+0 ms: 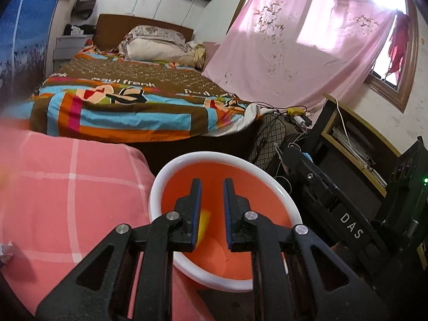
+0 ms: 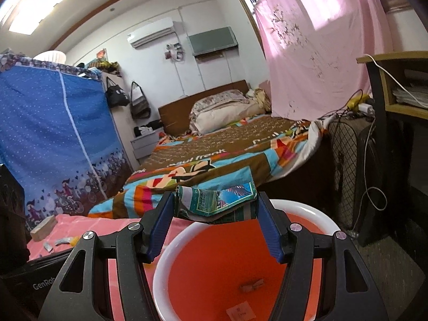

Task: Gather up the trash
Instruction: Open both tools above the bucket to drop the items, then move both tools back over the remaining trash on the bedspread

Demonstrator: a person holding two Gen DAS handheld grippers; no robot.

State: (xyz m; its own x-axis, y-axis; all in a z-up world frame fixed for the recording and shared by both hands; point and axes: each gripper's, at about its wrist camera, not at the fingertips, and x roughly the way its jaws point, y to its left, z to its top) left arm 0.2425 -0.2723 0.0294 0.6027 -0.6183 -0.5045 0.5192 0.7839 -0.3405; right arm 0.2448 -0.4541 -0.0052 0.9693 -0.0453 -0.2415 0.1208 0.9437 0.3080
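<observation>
Two scraps [image 2: 251,285] in bin [image 2: 171,251] btm.

Bin [image 2: 171,256] before the bed [image 2: 214,144], scraps [image 2: 251,285] inside.

A round orange plastic bin with a thick white rim [image 2: 171,254] stands open beside a pink checked cloth. A crumpled teal printed wrapper [image 2: 216,200] hangs flat across above the bin's far rim. Inside, a small tan scrap [image 2: 251,285] and a pale square slip [image 2: 239,311] lie on the bottom; a blurred yellow piece [image 1: 204,220] shows within the bin.
</observation>
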